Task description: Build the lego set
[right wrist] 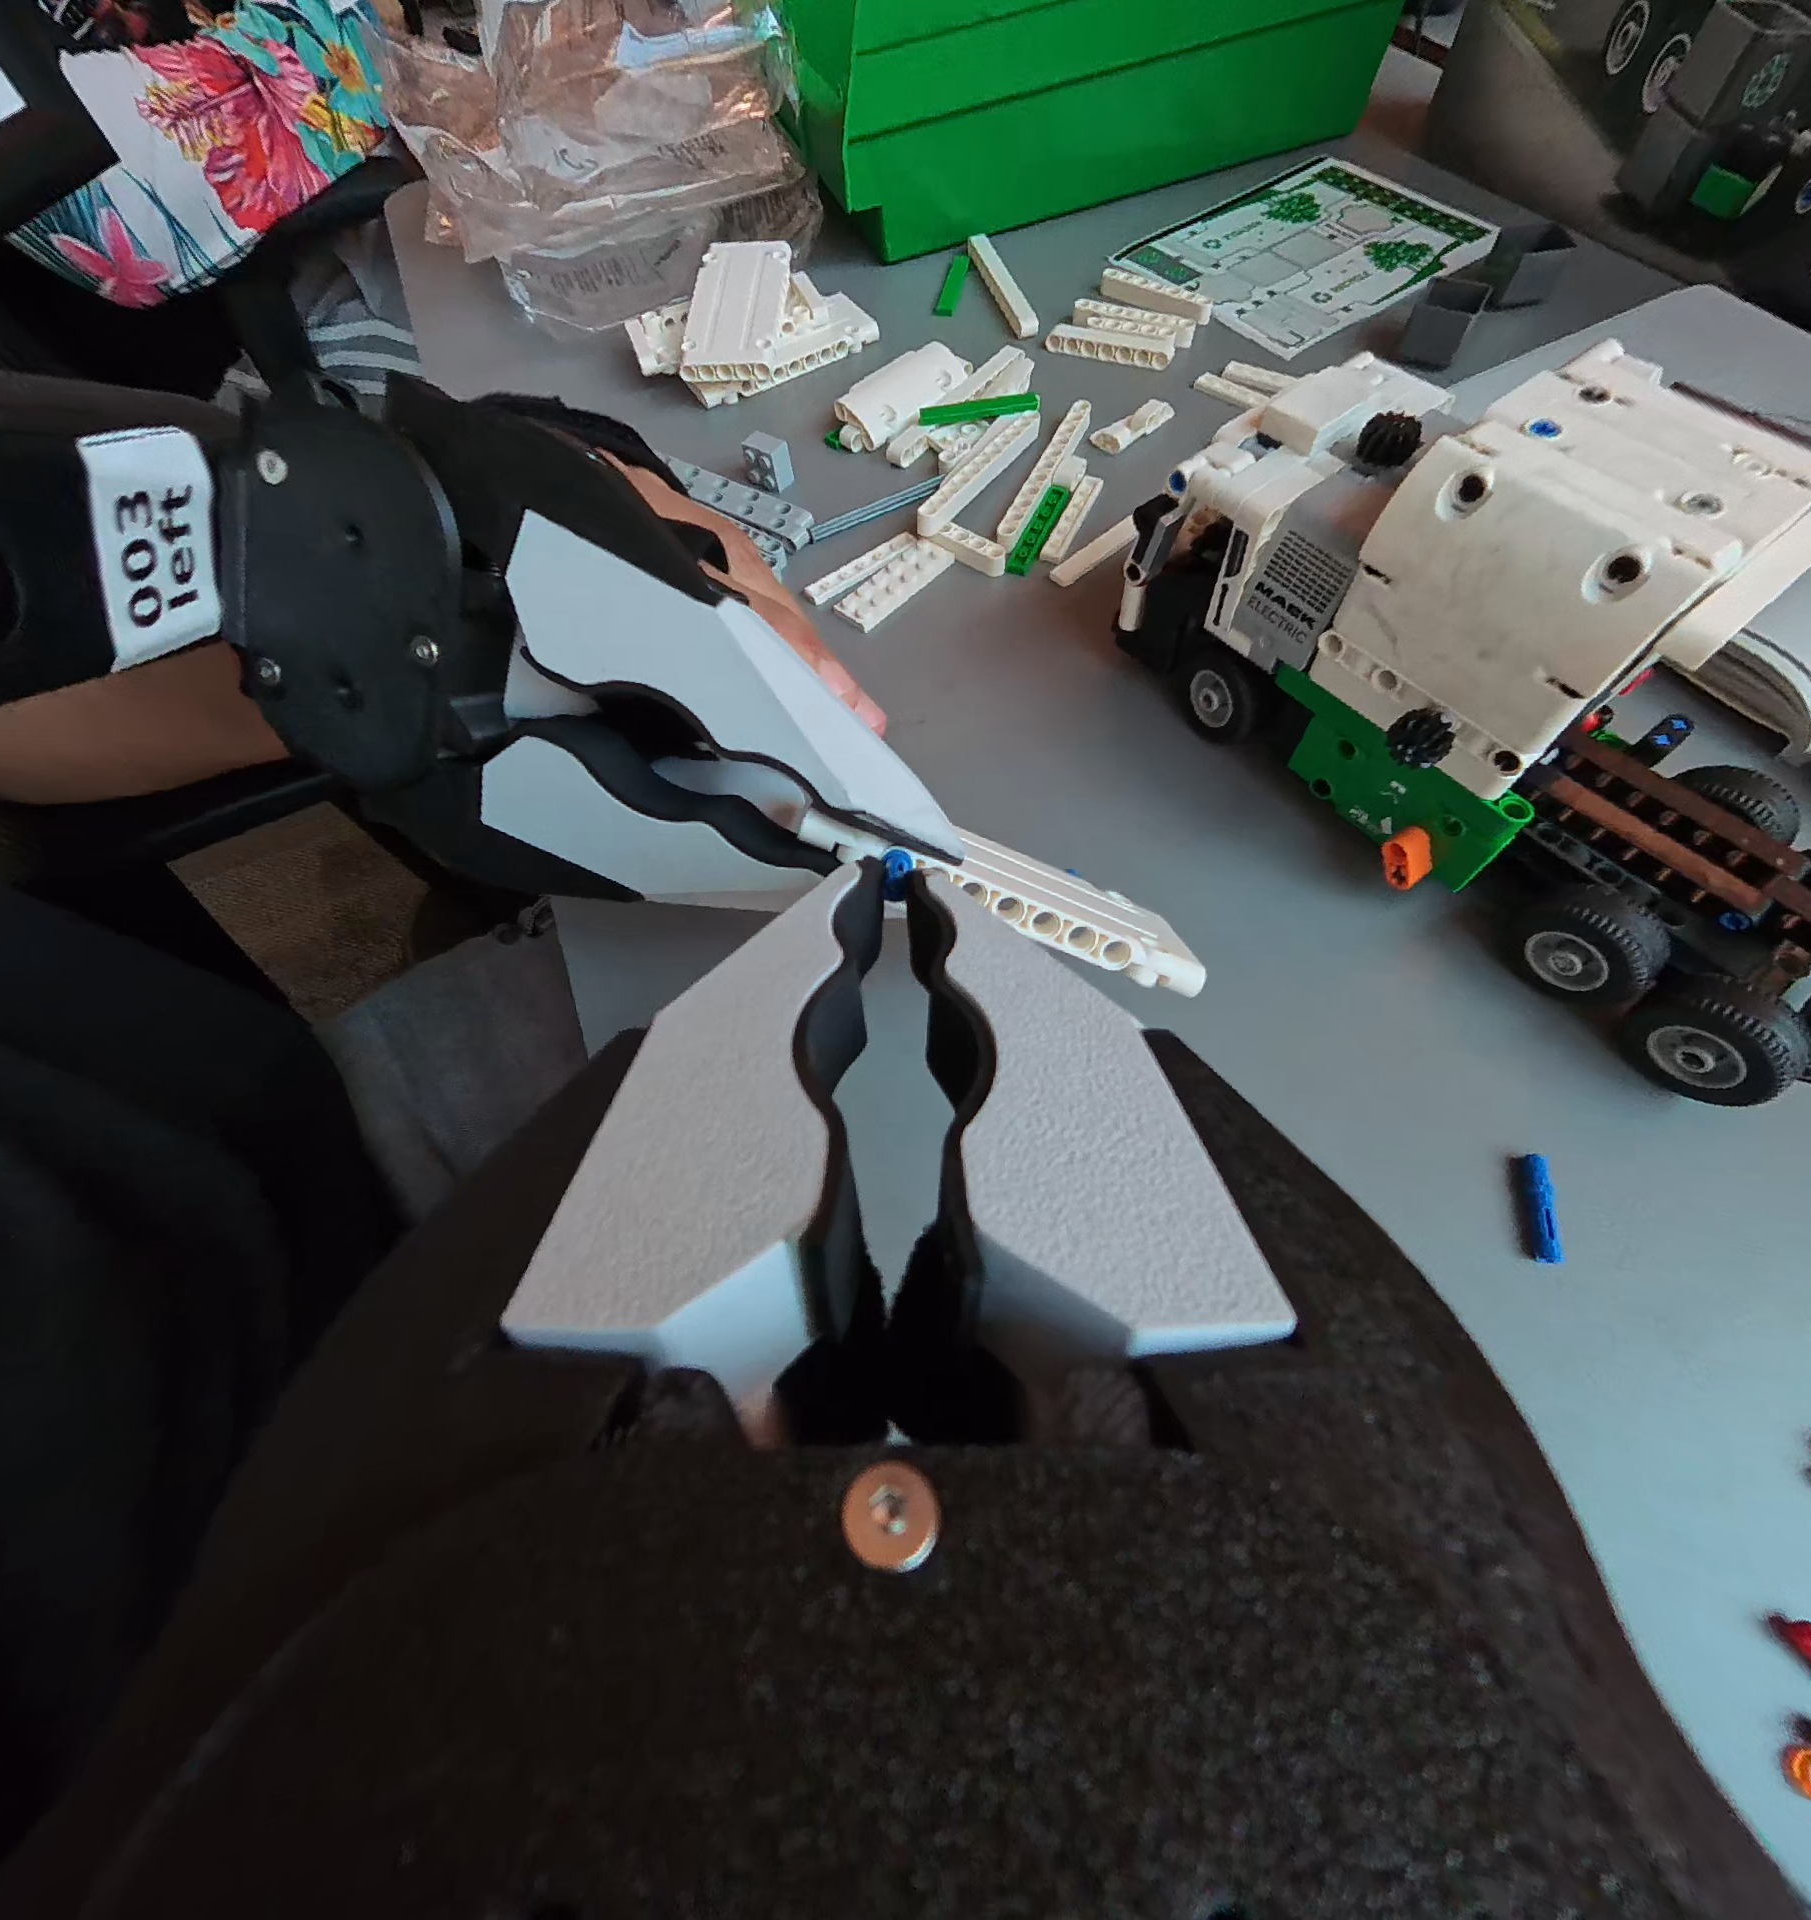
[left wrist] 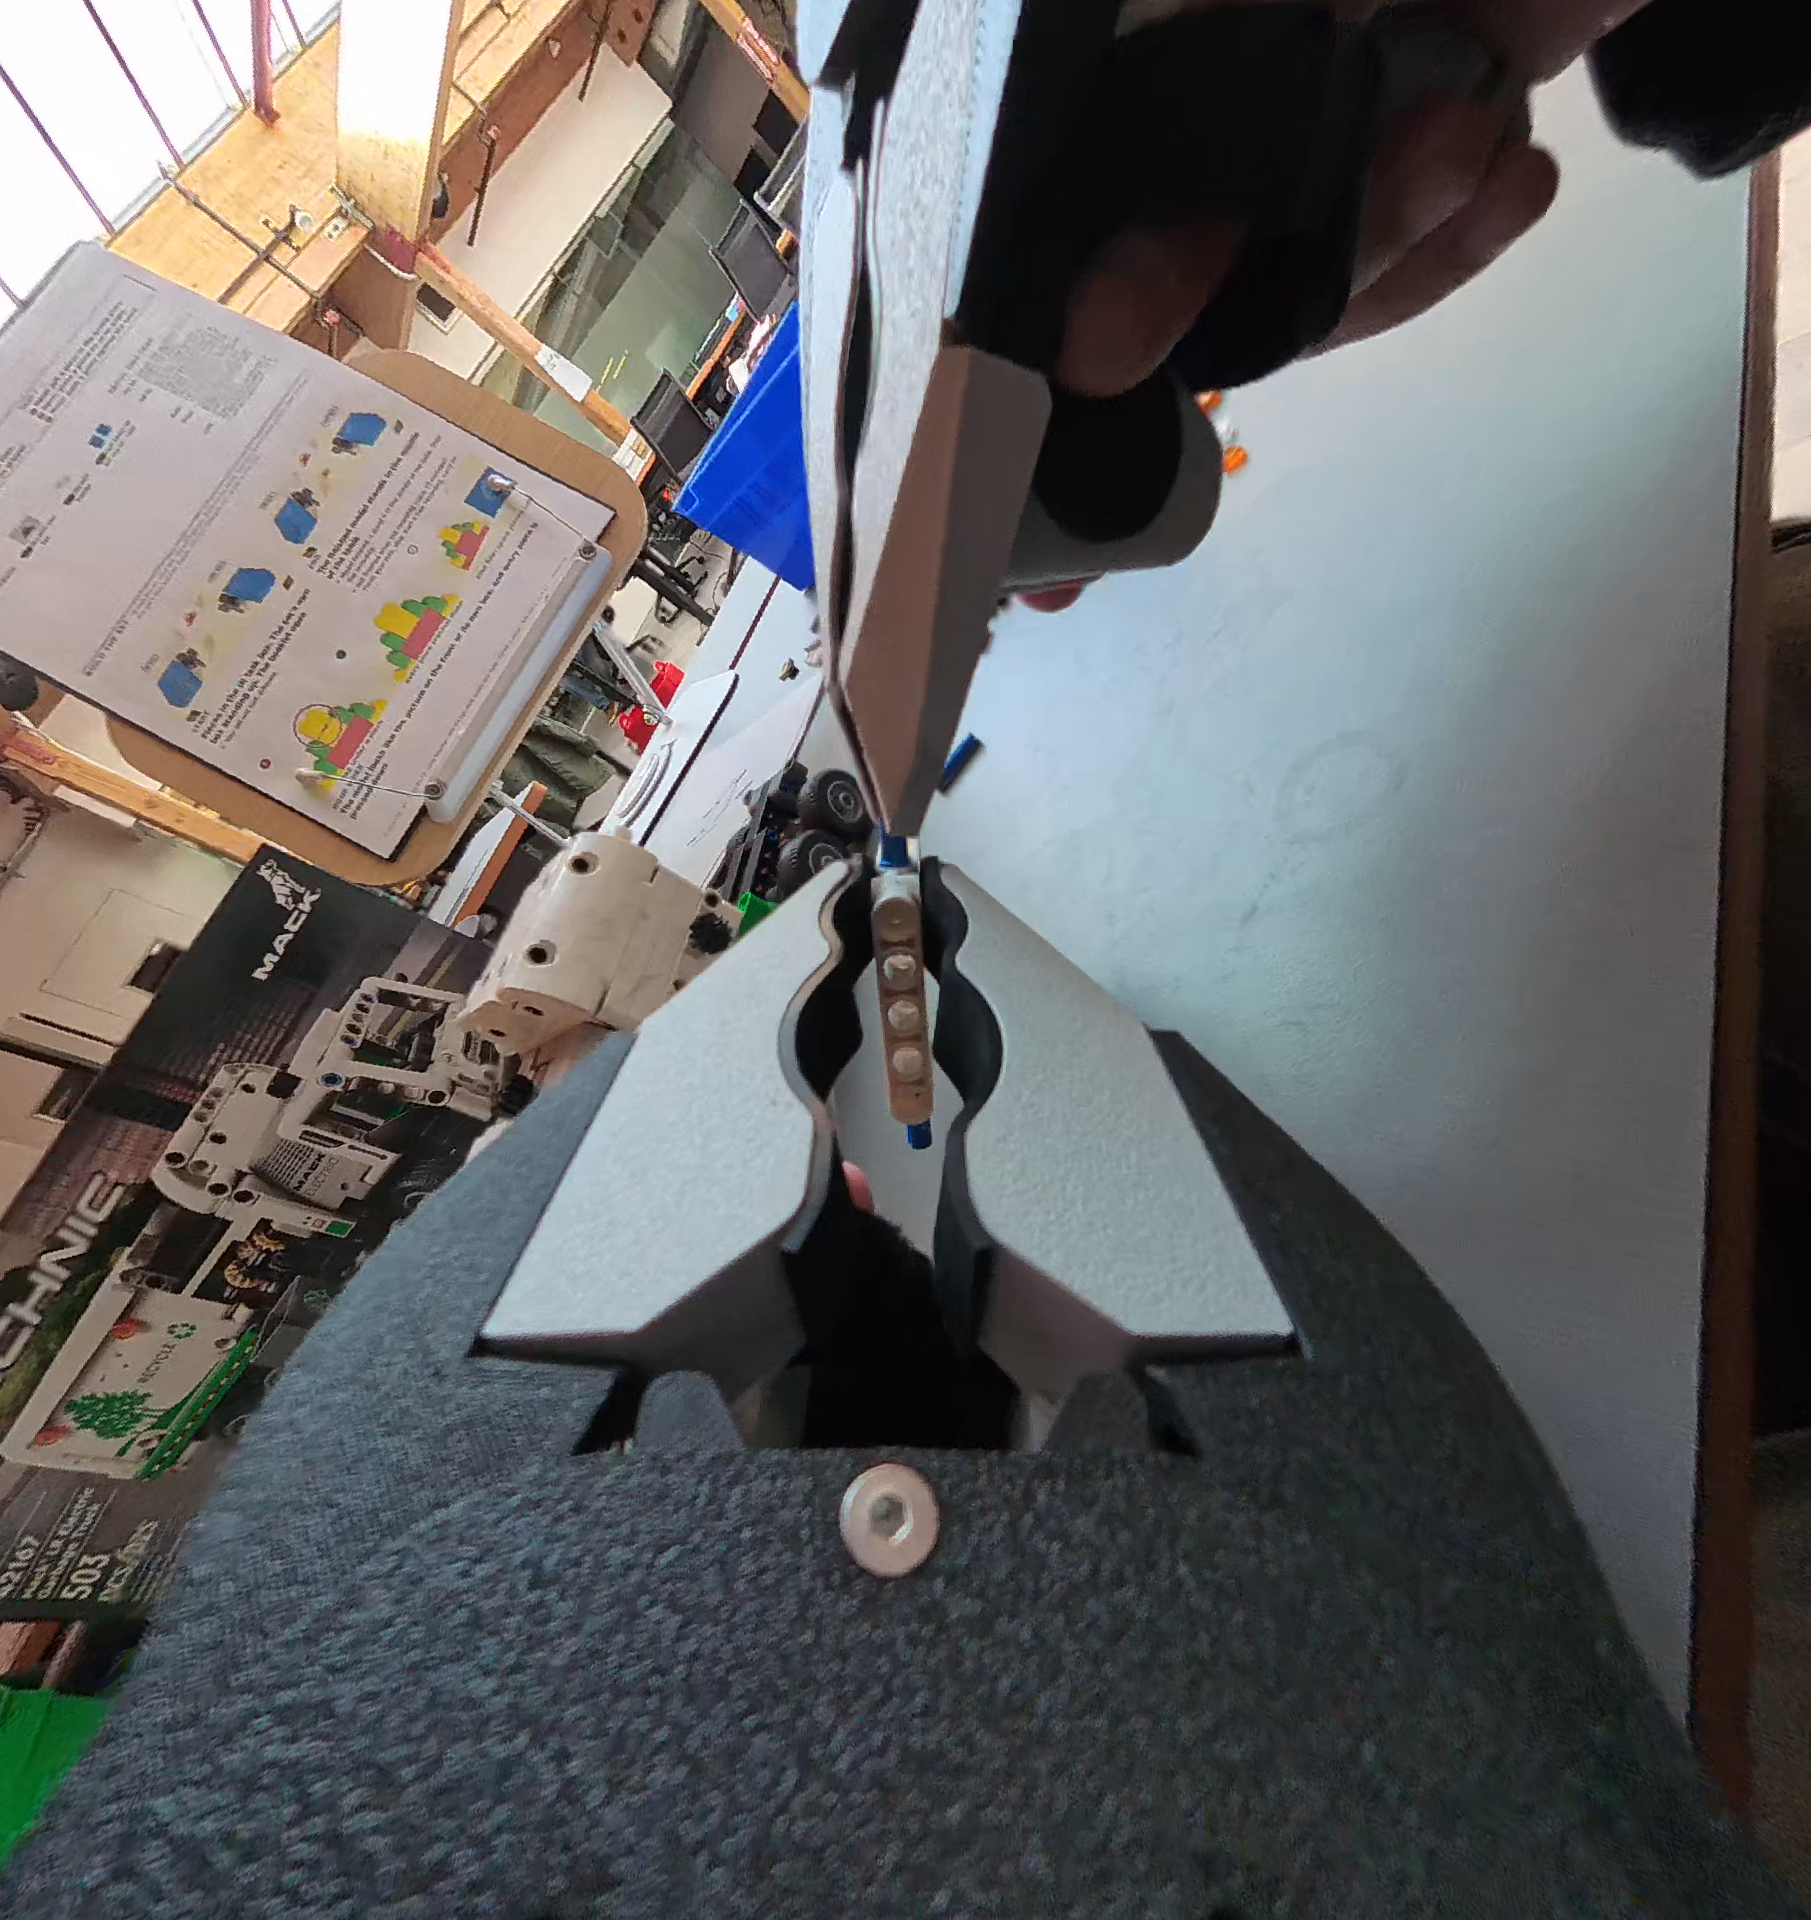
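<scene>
Above the table's near edge: a white panel (right wrist: 1046,914) with a row of holes is held clear of the surface, between the two grippers.
Panel grip: one end is clamped in the left gripper (left wrist: 896,997), so the holed edge is presented sideways to the other tool.
Blue pin (right wrist: 896,864): it is pinched at the tips of the right gripper (right wrist: 885,883), touching the panel's edge near the left gripper's tips; judged as being pressed into an end hole.
Second pin: another blue pin (left wrist: 916,1136) is seen projecting from the panel's other end in the left wrist view.
Reason for hold: the panel is steadied in the air so the push can be met by a counter-grip rather than by the table (right wrist: 1296,1195).
Spare pin (right wrist: 1537,1208): laid on the table to the right, within reach.
Truck (right wrist: 1503,665): partly built, parked toward the far right.
Loose white beams (right wrist: 984,468): scattered toward the far edge, before a green bin (right wrist: 1067,114).
</scene>
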Motion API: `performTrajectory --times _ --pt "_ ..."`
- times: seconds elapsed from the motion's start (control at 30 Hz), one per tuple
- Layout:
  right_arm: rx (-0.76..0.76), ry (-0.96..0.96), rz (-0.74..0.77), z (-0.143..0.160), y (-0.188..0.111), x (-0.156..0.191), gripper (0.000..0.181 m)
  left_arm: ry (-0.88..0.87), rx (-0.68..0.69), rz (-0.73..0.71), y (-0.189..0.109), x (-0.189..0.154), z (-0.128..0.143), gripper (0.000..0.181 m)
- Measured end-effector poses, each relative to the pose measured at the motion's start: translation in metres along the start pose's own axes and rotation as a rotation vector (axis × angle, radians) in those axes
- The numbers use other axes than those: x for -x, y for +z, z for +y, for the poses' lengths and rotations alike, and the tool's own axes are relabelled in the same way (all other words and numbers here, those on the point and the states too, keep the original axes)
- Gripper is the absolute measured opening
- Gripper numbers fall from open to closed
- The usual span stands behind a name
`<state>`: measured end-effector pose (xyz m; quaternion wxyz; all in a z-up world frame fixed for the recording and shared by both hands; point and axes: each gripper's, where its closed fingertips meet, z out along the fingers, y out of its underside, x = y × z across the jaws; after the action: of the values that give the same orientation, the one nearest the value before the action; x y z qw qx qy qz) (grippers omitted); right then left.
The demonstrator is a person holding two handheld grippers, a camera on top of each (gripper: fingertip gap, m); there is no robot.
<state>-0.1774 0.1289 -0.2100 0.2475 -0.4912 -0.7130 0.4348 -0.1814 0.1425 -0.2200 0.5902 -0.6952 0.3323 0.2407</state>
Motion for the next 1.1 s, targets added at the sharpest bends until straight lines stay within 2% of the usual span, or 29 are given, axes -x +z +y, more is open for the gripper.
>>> performTrajectory --times 0.07,0.1,0.17,0.27,0.4,0.47,0.5,0.53,0.57,0.67,0.77,0.87,0.97,1.1 --pt "-0.024 -0.054 -0.029 -0.005 -0.009 0.003 0.009 -0.044 -0.052 0.013 -0.003 0.002 -0.007 0.006" --pt "-0.048 -0.098 -0.033 -0.010 -0.018 0.002 0.021 -0.074 -0.074 0.026 -0.005 0.003 -0.008 0.006" --pt "-0.056 -0.166 0.014 -0.010 -0.036 -0.011 0.029 -0.171 -0.143 0.072 -0.011 0.007 -0.014 0.006" --pt "-0.058 -0.252 0.070 0.002 -0.043 -0.027 0.028 -0.357 -0.276 0.176 -0.023 0.011 -0.030 0.006" --pt "-0.182 -0.195 -0.132 0.006 -0.035 -0.004 0.030 -0.543 -0.398 0.304 -0.035 0.016 -0.041 0.006" --pt "-0.216 -0.181 -0.176 0.005 -0.034 0.001 0.028 -0.611 -0.445 0.357 -0.039 0.016 -0.047 0.007" --pt "-0.218 -0.192 -0.178 0.005 -0.032 0.002 0.025 -0.633 -0.457 0.379 -0.040 0.015 -0.050 0.007" --pt "-0.221 -0.215 -0.181 0.006 -0.032 0.005 0.010 -0.644 -0.460 0.390 -0.040 0.015 -0.050 0.007" --pt "-0.229 -0.236 -0.159 0.005 -0.031 0.003 0.008 -0.650 -0.465 0.395 -0.040 0.014 -0.051 0.007" --pt "-0.214 -0.222 -0.167 0.006 -0.029 0.003 0.008 -0.693 -0.476 0.441 -0.040 0.013 -0.051 0.009" --pt "-0.233 -0.221 -0.139 0.001 -0.025 0.005 0.008 -0.713 -0.461 0.475 -0.038 0.011 -0.051 0.029" --pt "-0.228 -0.206 -0.174 -0.002 -0.019 0.017 0.007 -0.731 -0.438 0.507 -0.036 0.007 -0.050 0.035" --pt "-0.214 -0.219 -0.163 -0.005 -0.011 0.025 0.007 -0.723 -0.436 0.500 -0.037 0.007 -0.050 0.021" --pt "-0.221 -0.227 -0.159 -0.008 -0.011 0.028 0.007 -0.732 -0.443 0.496 -0.038 0.008 -0.050 0.018"
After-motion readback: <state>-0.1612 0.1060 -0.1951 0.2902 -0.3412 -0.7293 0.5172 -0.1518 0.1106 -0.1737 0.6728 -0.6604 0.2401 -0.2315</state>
